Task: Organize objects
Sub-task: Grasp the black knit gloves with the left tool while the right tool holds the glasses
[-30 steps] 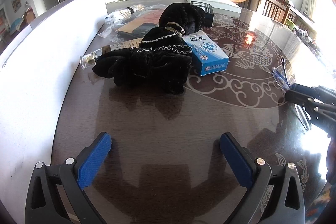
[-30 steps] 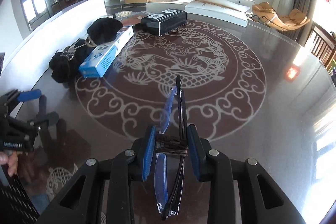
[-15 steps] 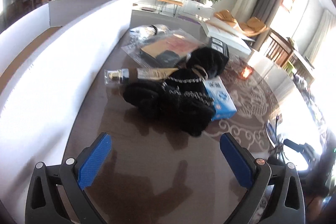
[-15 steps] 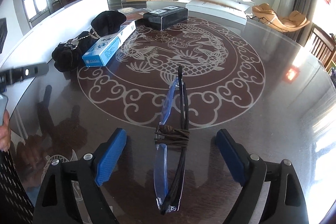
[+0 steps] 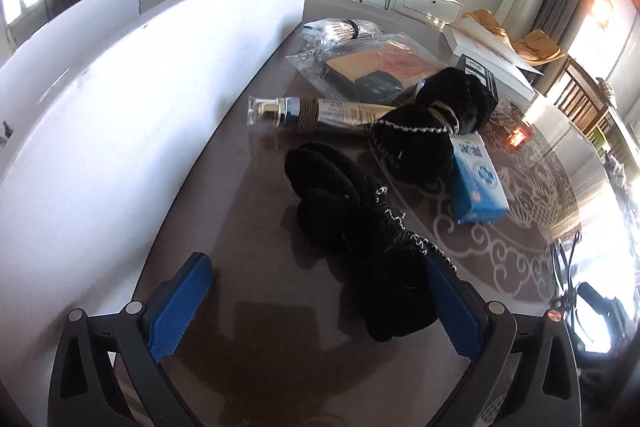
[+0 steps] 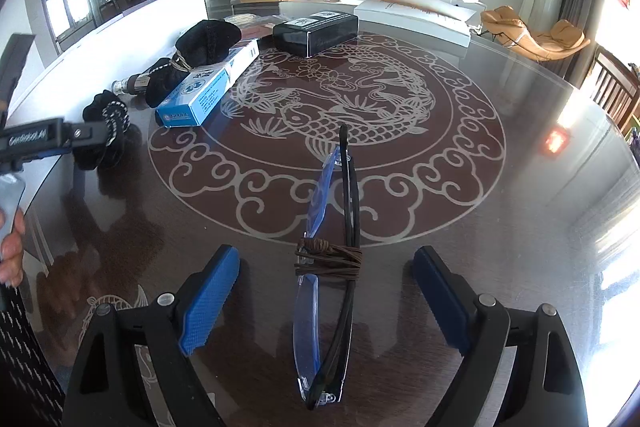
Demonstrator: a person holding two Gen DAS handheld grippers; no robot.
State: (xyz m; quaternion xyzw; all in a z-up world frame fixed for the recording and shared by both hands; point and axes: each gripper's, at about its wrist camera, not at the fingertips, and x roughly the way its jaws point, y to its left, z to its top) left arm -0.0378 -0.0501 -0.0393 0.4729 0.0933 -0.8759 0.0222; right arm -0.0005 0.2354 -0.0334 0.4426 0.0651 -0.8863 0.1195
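My right tool (image 6: 322,297) is spread around folded glasses (image 6: 326,267) on bare tabletop (image 6: 500,227); my left tool (image 5: 316,303), spread, reaches the black glove (image 5: 360,227) beside the white wall panel (image 5: 140,99).

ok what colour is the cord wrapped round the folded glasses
Brown, wound round the middle of the folded glasses; the cord shows best in the right wrist view.

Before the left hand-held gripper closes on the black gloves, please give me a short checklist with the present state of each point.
1. Left hand-held gripper open: ok.
2. Black gloves between its fingers: not ok, only the near end reaches the right finger.
3. Blue box apart from that glove end: ok.
4. Glasses released on the table: ok.
5. Right hand-held gripper open, touching nothing: ok.
6. Gloves free of the bottle: cannot tell.
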